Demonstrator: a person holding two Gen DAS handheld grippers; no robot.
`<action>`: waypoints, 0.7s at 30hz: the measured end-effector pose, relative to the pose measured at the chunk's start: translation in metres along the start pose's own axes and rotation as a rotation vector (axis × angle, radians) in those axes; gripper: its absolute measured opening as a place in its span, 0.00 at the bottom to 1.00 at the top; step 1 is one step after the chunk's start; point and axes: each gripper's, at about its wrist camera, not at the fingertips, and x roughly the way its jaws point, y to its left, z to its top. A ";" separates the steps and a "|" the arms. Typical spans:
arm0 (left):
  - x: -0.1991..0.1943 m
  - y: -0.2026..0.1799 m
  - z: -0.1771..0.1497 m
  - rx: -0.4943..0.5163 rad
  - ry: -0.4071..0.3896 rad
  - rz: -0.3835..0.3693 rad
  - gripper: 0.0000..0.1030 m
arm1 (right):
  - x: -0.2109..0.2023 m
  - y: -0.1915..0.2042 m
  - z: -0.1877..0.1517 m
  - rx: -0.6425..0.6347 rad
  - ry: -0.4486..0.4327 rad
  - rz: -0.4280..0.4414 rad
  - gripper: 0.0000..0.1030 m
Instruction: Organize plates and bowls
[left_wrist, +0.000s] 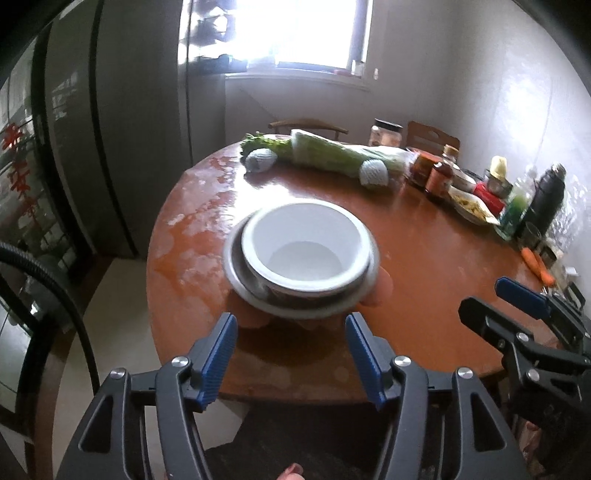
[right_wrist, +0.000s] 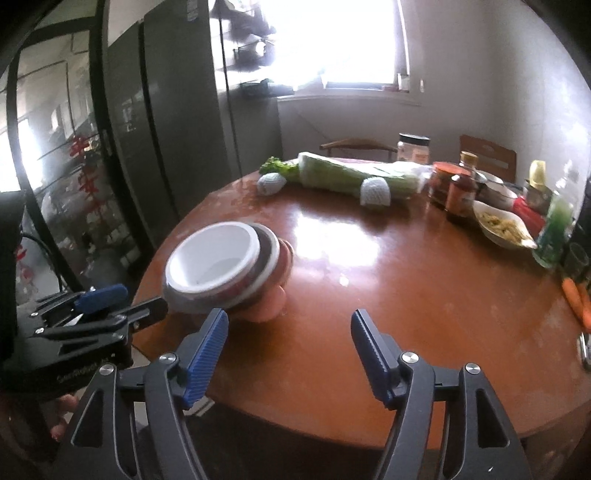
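Observation:
A white bowl (left_wrist: 306, 251) sits nested in a darker bowl on a white plate (left_wrist: 295, 308). A bare hand (left_wrist: 380, 291) holds this stack from beneath, above the round wooden table (left_wrist: 424, 266). In the right wrist view the stack (right_wrist: 214, 258) is tilted, with the hand (right_wrist: 266, 306) under it. My left gripper (left_wrist: 291, 347) is open and empty just in front of the stack. My right gripper (right_wrist: 290, 343) is open and empty to the right of the stack; it also shows in the left wrist view (left_wrist: 517, 295).
Cabbage (left_wrist: 332, 155), two net-wrapped items (left_wrist: 373, 175), jars and sauce bottles (left_wrist: 436, 177), a dish of food (right_wrist: 502, 229), a black flask (left_wrist: 546, 199) and carrots (right_wrist: 576, 299) line the far and right table edge. A grey fridge (right_wrist: 173, 122) stands left.

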 end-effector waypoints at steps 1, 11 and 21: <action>-0.002 -0.002 -0.002 -0.002 -0.005 0.005 0.59 | -0.001 -0.002 -0.002 0.004 0.000 -0.009 0.69; -0.001 -0.016 -0.026 -0.035 0.000 -0.013 0.59 | -0.010 -0.009 -0.031 0.079 0.012 -0.031 0.70; 0.010 -0.016 -0.033 -0.027 0.032 0.016 0.59 | 0.002 -0.006 -0.036 0.066 0.046 -0.032 0.71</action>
